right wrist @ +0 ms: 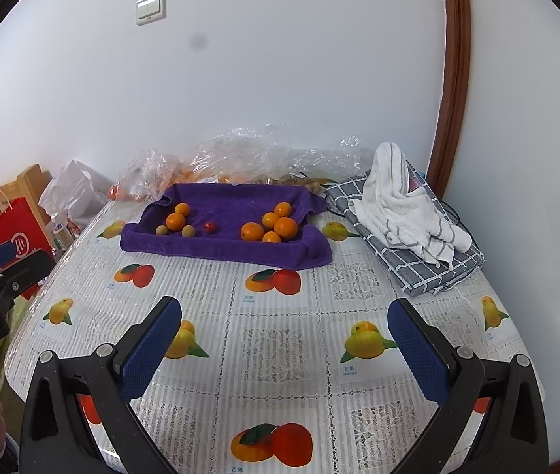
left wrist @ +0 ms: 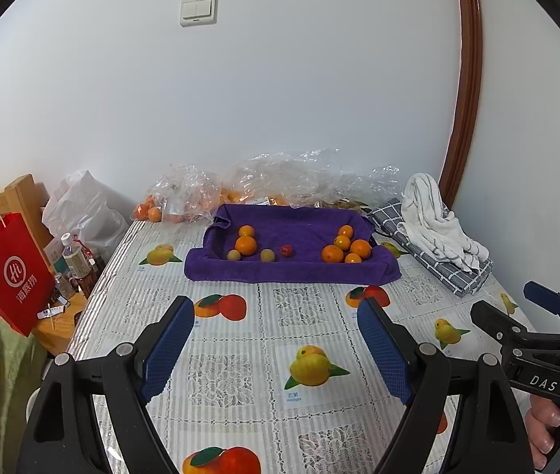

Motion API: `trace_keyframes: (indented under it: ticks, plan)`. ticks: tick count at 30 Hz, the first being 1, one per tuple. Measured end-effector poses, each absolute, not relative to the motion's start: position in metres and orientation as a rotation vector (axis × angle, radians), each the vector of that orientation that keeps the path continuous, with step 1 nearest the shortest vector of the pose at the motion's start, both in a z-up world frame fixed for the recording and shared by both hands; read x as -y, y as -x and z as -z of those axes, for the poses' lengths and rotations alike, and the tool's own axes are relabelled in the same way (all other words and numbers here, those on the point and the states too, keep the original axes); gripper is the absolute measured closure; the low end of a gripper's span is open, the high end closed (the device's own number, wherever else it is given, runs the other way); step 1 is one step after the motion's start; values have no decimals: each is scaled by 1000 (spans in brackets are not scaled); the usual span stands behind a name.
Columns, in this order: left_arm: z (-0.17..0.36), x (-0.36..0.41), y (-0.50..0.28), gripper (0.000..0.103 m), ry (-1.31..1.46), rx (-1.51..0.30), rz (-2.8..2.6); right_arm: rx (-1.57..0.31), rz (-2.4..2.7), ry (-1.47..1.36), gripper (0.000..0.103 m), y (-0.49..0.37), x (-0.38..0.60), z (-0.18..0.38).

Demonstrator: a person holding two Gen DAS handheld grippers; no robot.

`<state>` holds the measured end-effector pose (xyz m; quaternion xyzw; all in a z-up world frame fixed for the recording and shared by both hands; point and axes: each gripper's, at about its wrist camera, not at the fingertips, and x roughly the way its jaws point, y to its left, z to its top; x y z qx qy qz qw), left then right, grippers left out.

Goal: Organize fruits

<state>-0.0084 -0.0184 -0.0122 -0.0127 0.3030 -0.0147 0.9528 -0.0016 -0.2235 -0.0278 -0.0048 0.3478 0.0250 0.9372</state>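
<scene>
A purple towel (left wrist: pixel 291 268) (right wrist: pixel 224 249) with raised edges lies at the far side of the fruit-print tablecloth. On its left part sit two oranges (left wrist: pixel 246 245) (right wrist: pixel 176 221), two small pale fruits (left wrist: pixel 267 255) (right wrist: pixel 187 231) and a small red fruit (left wrist: pixel 286 251) (right wrist: pixel 209 226). Several oranges (left wrist: pixel 349 251) (right wrist: pixel 276 227) cluster on its right part. My left gripper (left wrist: pixel 276 304) (right wrist: pixel 19 260) hangs open over the near tablecloth, nothing between its blue pads. My right gripper (right wrist: pixel 285 304) (left wrist: pixel 505 302) is beside it, also open and empty. Both are well short of the towel.
Crumpled clear plastic bags (left wrist: pixel 287 177) holding more oranges lie behind the towel against the wall. A white striped towel (right wrist: pixel 406 205) rests on a grey checked cloth (right wrist: pixel 430 272) at the right. A red paper bag (left wrist: pixel 11 276) and bottles (left wrist: pixel 74 260) stand off the table's left edge.
</scene>
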Motion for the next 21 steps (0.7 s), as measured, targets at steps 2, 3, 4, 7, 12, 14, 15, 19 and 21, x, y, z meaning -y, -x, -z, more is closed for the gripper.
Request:
trace_keyframes:
  ticks: [2,3,4,7,12,14,15,19,21]
  plan:
    - [12,18,8,19,26,-616,30,-711,-53,10,0,2,223,28]
    - [12,18,8,19,26,-616,29,-711,-51,10,0,2,223,28]
    - [12,18,8,19,26,-616,28,-711,-51,9,0,2,223,28]
    - [12,17,9,19,28,-616,29,-711,-56,6,0,2,223,29]
    - [12,16,9,19,27,-615,28,-712,-57,6,0,2,222,29]
    - [12,16,9,19,28,-616,25,-713,-56,5,0,2,222,30]
    - [12,16,9,19,29,-616,26,-714,-56,6,0,2,221,31]
    - [12,16,9,19,31,-615,23,-714,-57,7,0,2,221,31]
    - [12,16,10,19,29,-615,22,-713,-57,8,0,3,220,31]
